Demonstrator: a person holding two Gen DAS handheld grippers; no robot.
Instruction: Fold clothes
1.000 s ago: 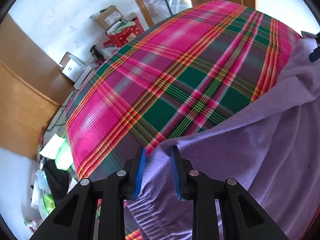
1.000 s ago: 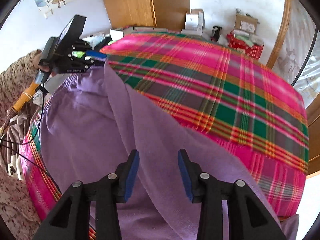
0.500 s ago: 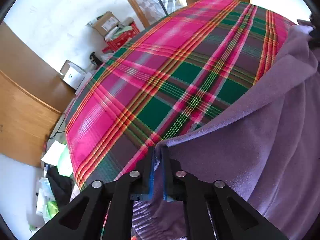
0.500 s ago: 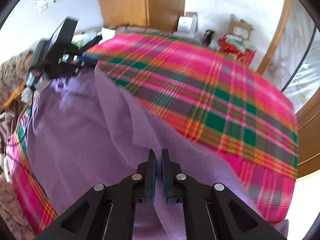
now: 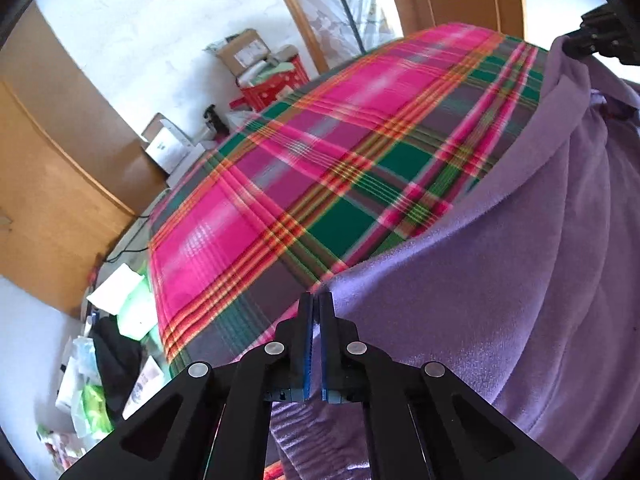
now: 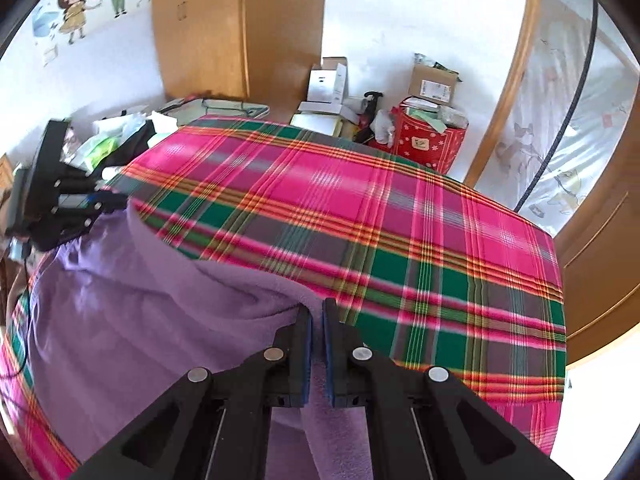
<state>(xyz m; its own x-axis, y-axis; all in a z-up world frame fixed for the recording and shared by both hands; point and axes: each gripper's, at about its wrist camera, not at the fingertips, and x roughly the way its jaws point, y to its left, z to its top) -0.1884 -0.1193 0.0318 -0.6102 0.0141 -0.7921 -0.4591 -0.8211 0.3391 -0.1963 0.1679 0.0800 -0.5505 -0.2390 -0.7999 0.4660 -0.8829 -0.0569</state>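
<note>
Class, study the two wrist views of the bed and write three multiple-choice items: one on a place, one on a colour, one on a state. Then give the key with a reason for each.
1. Where does the red bag stand?
A. on the bed
B. on the floor beyond the bed, below a cardboard box
C. inside the wardrobe

2. What colour is the garment?
A. purple
B. yellow
C. white

3. How does the right gripper stand?
A. wide open above the cloth
B. shut on the garment
C. shut on the plaid cover

Key:
1 B, the bag sits past the far edge of the plaid cover, under the cardboard box.
2 A, the fleece is purple in both views.
3 B, its jaws are pinched together with a purple fold between them; the left gripper grips the garment's edge likewise.
</note>
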